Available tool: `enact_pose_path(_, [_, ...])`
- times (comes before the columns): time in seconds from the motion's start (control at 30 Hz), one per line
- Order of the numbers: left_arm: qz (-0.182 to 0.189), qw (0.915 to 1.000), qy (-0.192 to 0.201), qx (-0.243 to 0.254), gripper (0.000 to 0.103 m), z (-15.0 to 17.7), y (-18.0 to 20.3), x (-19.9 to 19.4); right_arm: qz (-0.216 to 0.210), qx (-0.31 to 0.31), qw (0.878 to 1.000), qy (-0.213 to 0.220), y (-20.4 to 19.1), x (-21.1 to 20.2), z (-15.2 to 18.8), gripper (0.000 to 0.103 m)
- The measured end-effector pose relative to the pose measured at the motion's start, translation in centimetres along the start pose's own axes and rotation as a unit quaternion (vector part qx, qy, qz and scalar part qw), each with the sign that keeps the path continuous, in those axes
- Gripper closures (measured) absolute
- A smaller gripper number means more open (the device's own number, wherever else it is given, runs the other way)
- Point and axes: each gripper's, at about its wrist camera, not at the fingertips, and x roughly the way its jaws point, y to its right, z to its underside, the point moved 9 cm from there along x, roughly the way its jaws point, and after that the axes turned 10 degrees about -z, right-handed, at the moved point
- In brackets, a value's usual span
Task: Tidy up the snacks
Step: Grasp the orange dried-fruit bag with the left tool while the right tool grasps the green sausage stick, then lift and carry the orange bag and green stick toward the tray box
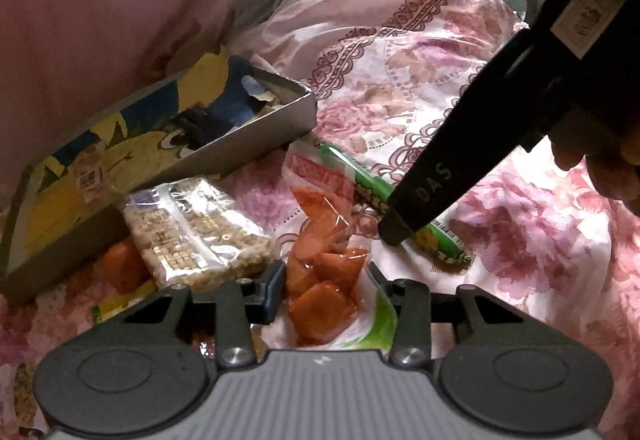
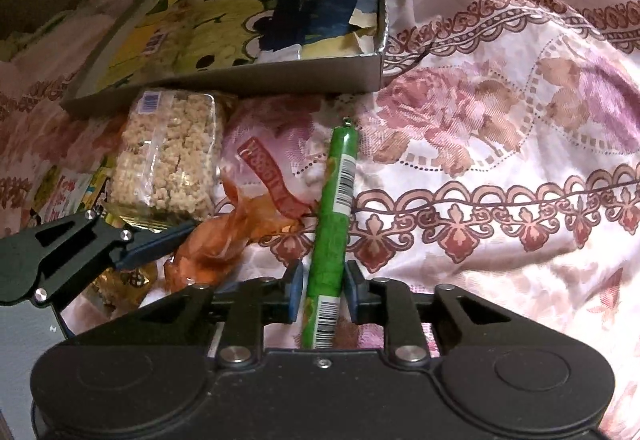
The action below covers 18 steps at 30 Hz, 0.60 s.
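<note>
The shallow yellow-and-blue printed cardboard box [image 2: 240, 19] held no snacks yet. The right gripper [image 2: 320, 290] straddled the green stick-shaped packet [image 2: 334, 207] on the floral bedsheet [image 2: 500, 159], fingers slightly apart; the left gripper [image 1: 324, 290] bracketed the clear bag of orange snacks [image 1: 320, 280]. The puffed-grain bar [image 2: 168, 155] lay beside the box, so sorting had barely begun.

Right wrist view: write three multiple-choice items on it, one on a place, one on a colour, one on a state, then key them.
1. Where does the puffed-grain bar lie?
A. Inside the box
B. On the bedspread in front of the box
C. Between the right gripper's fingers

2. What colour is the stick snack?
A. Green
B. Blue
C. Yellow

3. How does the right gripper stand?
A. Wide open, away from the snacks
B. Fingers either side of the stick snack
C. Shut on the orange snack bag

Key: 1 B, it lies below the box wall. 2 A, its wrapper is green. 3 B, blue pads flank it.
</note>
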Motion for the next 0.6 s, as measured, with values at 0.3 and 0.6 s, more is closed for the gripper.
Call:
enact_pose_path(0.3, [0.009,0.9957,-0.033,-0.086,0.060,0.1,-1.3,-0.9,-0.016,0.048,0.999,0.019,0.6,-0.2,0.3,0.084])
enact_pose_path(0.6, [-0.001,0.9921,-0.027,-0.122,0.060,0.2,-2.1,-3.1,-0.034,0.040,0.998,0.044,-1.1,-1.9,0.7,0.085])
